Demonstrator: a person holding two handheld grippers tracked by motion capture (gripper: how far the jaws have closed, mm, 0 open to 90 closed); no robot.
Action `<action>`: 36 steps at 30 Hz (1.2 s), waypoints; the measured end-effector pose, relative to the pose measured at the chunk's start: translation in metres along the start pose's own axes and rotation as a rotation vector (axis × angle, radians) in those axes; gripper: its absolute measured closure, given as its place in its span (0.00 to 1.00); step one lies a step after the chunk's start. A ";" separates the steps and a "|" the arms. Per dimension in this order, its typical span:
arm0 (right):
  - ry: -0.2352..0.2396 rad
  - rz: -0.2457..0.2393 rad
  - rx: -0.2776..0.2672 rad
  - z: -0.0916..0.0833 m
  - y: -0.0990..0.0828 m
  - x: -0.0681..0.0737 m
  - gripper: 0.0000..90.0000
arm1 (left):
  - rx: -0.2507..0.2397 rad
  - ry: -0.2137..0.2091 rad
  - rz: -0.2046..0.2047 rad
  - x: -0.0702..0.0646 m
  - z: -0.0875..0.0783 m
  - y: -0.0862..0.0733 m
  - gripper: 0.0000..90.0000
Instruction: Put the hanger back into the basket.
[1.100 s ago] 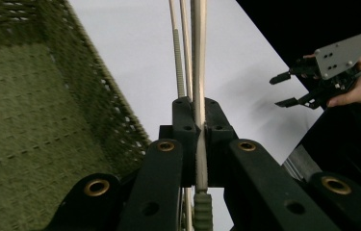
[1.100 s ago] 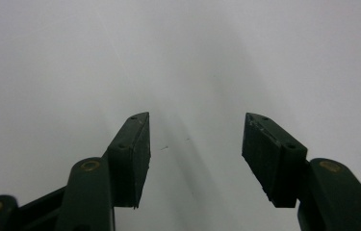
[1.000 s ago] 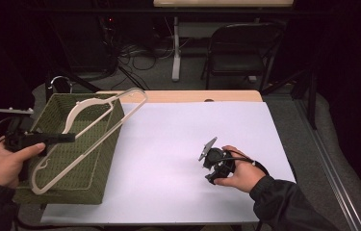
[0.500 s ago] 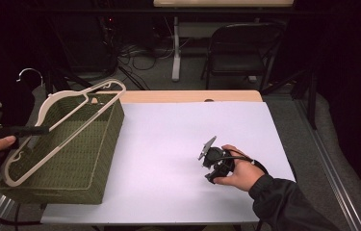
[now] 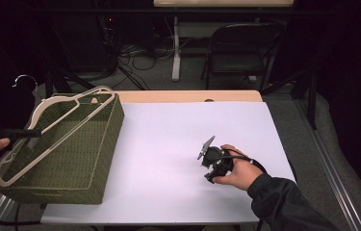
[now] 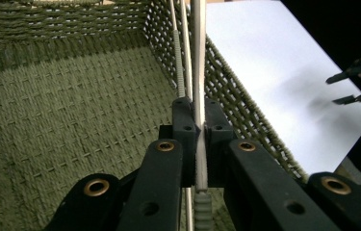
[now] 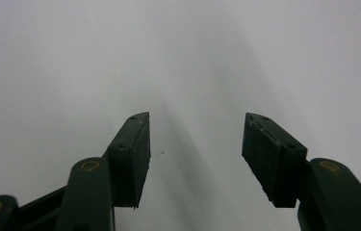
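Clamping a hanger (image 6: 198, 57) over the basket (image 5: 79, 159), left gripper (image 6: 198, 137); right gripper (image 7: 195, 159) gapes.

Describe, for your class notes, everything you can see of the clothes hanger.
The clothes hanger is cream, plastic-looking, with a metal hook at its far left end. It is tilted above the green woven basket, its far end at the basket's back rim. The left gripper is shut on one thin bar; a ribbed grey strip runs alongside.
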State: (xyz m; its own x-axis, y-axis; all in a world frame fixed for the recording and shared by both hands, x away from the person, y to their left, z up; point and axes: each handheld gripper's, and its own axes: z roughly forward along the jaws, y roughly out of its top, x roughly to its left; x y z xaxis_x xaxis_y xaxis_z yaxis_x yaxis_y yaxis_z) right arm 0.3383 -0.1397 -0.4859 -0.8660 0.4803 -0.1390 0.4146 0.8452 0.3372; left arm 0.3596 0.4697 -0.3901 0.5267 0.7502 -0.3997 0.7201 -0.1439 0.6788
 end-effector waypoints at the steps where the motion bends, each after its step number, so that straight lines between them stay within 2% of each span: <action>1: 0.001 -0.002 0.000 0.000 0.000 0.000 0.48 | -0.001 0.002 0.002 0.001 0.001 -0.001 0.97; 7: 0.001 -0.003 0.007 0.000 -0.001 0.000 0.48 | 0.011 0.027 0.025 0.009 0.011 -0.007 0.97; 8: -0.003 0.003 -0.005 0.001 -0.002 0.001 0.48 | 0.017 0.033 0.027 0.011 0.013 -0.008 0.97; 9: 0.001 0.002 0.016 0.000 -0.001 0.000 0.48 | 0.018 0.030 0.033 0.012 0.016 -0.010 0.97; 10: -0.001 0.003 0.007 0.001 -0.002 0.000 0.48 | 0.025 0.029 0.034 0.014 0.019 -0.012 0.97; 13: 0.003 -0.003 0.033 0.002 -0.001 0.001 0.48 | 0.030 0.031 0.046 0.021 0.026 -0.021 0.97; 15: 0.001 -0.003 0.023 0.003 0.000 0.002 0.48 | 0.044 0.080 0.067 0.025 0.029 -0.029 0.96; 16: 0.001 -0.003 0.023 0.003 0.000 0.002 0.48 | 0.070 0.097 0.087 0.025 0.032 -0.033 0.96; 17: 0.002 -0.007 0.018 0.004 0.001 0.002 0.48 | 0.117 0.125 0.106 0.025 0.035 -0.036 0.96; 18: 0.002 -0.007 0.018 0.004 0.001 0.002 0.48 | 0.133 0.140 0.113 0.026 0.039 -0.039 0.96; 21: 0.002 -0.008 0.017 0.004 0.002 0.003 0.48 | 0.117 0.144 0.111 0.025 0.044 -0.043 0.95; 22: 0.002 -0.010 0.019 0.004 0.001 0.003 0.48 | 0.096 0.130 0.090 0.024 0.044 -0.043 0.87; 23: 0.001 -0.004 0.024 0.003 0.001 0.003 0.48 | 0.073 0.125 0.088 0.022 0.044 -0.043 0.65; 25: 0.000 -0.004 0.020 0.003 0.000 0.003 0.48 | 0.072 0.158 0.149 0.015 0.041 -0.043 0.65; 27: -0.001 -0.002 0.017 0.002 -0.001 0.002 0.48 | 0.051 0.164 0.182 0.004 0.036 -0.041 0.61; 29: 0.001 -0.002 0.025 0.000 -0.001 0.001 0.48 | 0.058 0.150 0.201 -0.007 0.032 -0.040 0.57; 30: -0.003 0.004 0.010 0.001 -0.002 0.002 0.48 | 0.064 0.140 0.199 -0.013 0.031 -0.040 0.55; 33: 0.001 0.011 0.005 -0.001 -0.003 0.003 0.48 | 0.054 0.182 0.232 -0.028 0.024 -0.042 0.53; 36: 0.004 0.009 0.001 -0.002 -0.005 0.003 0.48 | 0.020 0.189 0.232 -0.041 0.016 -0.045 0.52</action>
